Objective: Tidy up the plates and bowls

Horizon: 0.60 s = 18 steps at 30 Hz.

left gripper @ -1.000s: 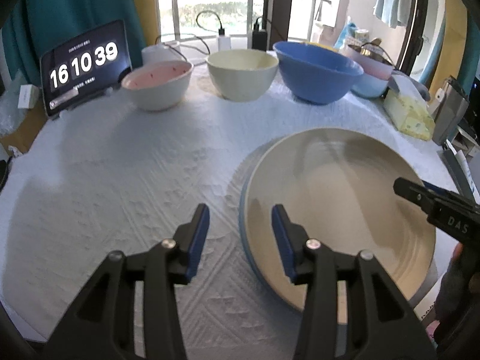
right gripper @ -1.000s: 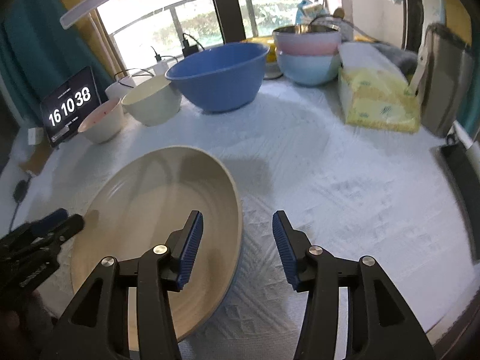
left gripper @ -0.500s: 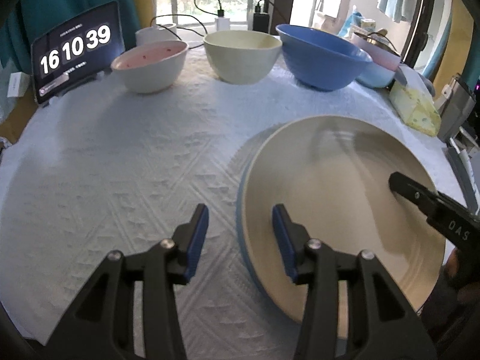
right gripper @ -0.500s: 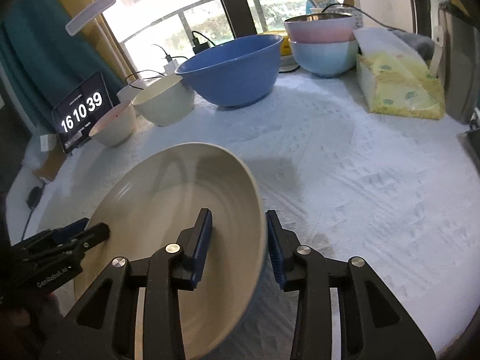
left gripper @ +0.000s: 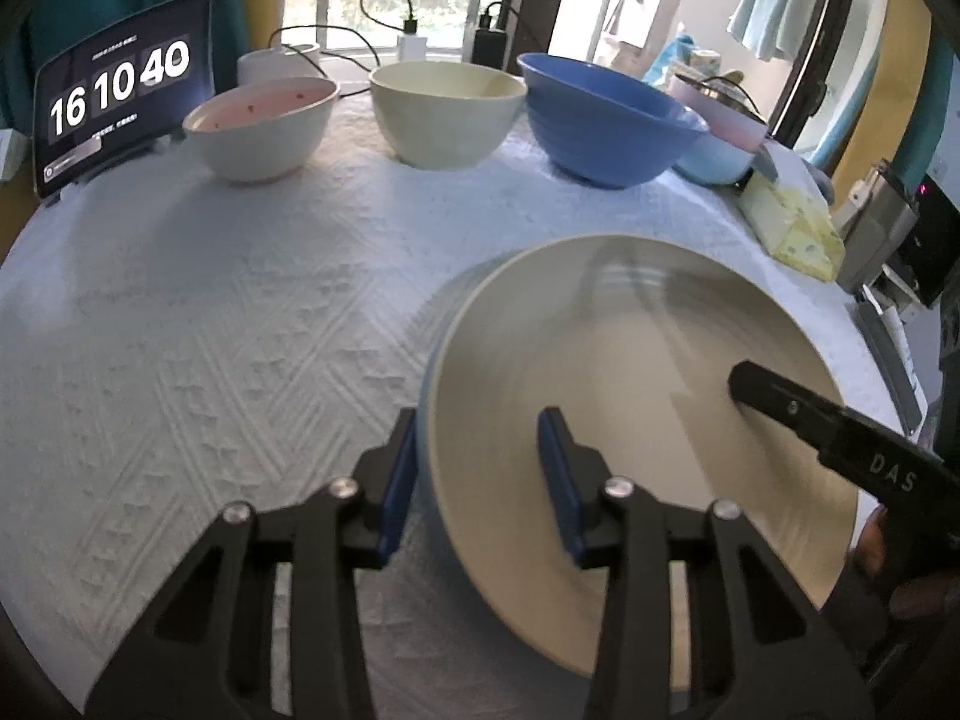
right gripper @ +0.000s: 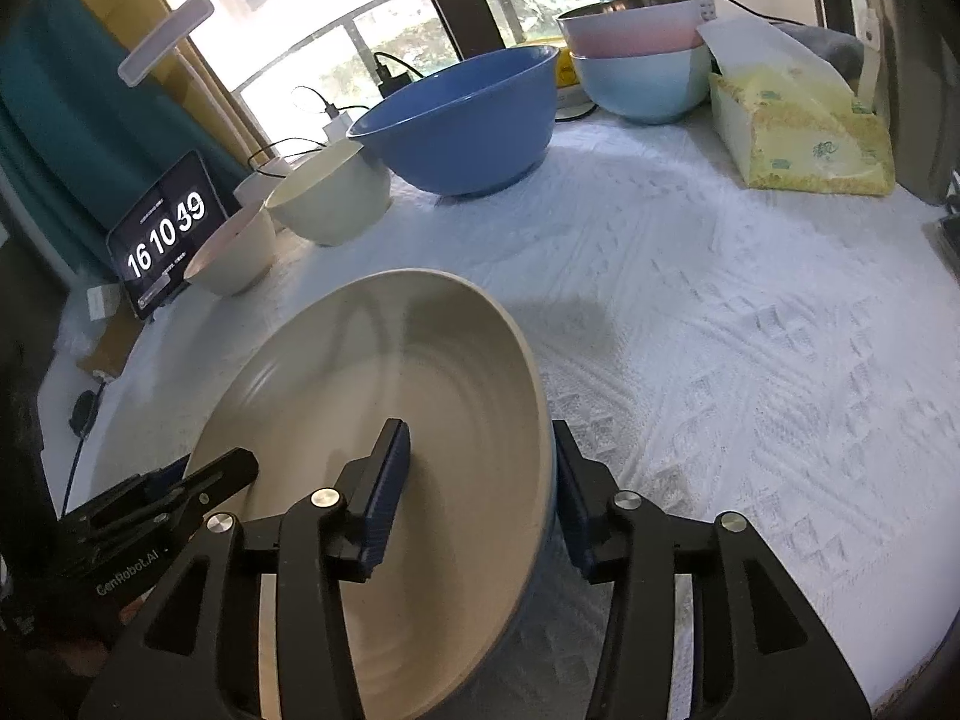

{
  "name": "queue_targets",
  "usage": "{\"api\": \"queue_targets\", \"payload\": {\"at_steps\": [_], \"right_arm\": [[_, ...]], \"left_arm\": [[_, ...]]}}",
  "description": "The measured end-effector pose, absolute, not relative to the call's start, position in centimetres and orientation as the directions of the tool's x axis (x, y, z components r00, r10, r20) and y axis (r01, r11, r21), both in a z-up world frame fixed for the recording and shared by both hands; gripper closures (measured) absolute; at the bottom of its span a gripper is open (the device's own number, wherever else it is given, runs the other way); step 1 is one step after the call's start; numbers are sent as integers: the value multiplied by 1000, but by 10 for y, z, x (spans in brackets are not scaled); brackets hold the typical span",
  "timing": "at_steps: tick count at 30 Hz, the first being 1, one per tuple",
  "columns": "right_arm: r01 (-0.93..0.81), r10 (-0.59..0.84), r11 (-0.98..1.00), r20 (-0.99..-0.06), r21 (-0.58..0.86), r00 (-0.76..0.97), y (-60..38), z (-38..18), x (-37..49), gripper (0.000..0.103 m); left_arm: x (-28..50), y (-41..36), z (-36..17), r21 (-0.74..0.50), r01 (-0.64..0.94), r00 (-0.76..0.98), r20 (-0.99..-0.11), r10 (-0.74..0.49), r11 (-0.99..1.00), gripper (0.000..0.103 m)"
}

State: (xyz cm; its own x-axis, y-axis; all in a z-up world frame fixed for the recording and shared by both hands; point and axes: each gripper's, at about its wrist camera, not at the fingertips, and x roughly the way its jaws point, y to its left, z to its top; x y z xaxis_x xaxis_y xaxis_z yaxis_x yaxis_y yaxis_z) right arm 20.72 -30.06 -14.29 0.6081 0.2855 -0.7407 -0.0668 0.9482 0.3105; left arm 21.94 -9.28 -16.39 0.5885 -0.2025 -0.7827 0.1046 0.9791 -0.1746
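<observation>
A large beige plate point(left gripper: 630, 396) with a blue underside lies on the white cloth, near the front. My left gripper point(left gripper: 480, 474) straddles the plate's left rim, one pad on the blue outer wall and one on the beige inside. Its jaws are closing and look pressed on the rim. My right gripper point(right gripper: 480, 480) straddles the opposite rim of the plate point(right gripper: 372, 396). Its jaws are opening and the inner pad stands off the wall. Each gripper shows in the other's view: the right gripper point(left gripper: 810, 420) and the left gripper point(right gripper: 180, 492).
Along the back stand a pink-lined white bowl point(left gripper: 261, 126), a cream bowl point(left gripper: 447, 111) and a big blue bowl point(left gripper: 606, 120). A pink bowl sits stacked in a light blue bowl point(right gripper: 642, 78). A tissue pack point(right gripper: 804, 132) lies at the right, a clock tablet point(left gripper: 120, 102) at the back left.
Both grippers moved in over the plate's rims: the left gripper from beside the rim to straddling it. The right jaws narrowed on the rim, then widened again.
</observation>
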Motion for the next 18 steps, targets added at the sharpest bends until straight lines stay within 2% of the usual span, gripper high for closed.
{"api": "queue_targets", "payload": {"at_steps": [18], "right_arm": [[-85,281,953,-751,290,598,-275,-135,215,54]], "left_arm": [[215,-67,-155,-177,78,602,-776,-188,981,64]]}}
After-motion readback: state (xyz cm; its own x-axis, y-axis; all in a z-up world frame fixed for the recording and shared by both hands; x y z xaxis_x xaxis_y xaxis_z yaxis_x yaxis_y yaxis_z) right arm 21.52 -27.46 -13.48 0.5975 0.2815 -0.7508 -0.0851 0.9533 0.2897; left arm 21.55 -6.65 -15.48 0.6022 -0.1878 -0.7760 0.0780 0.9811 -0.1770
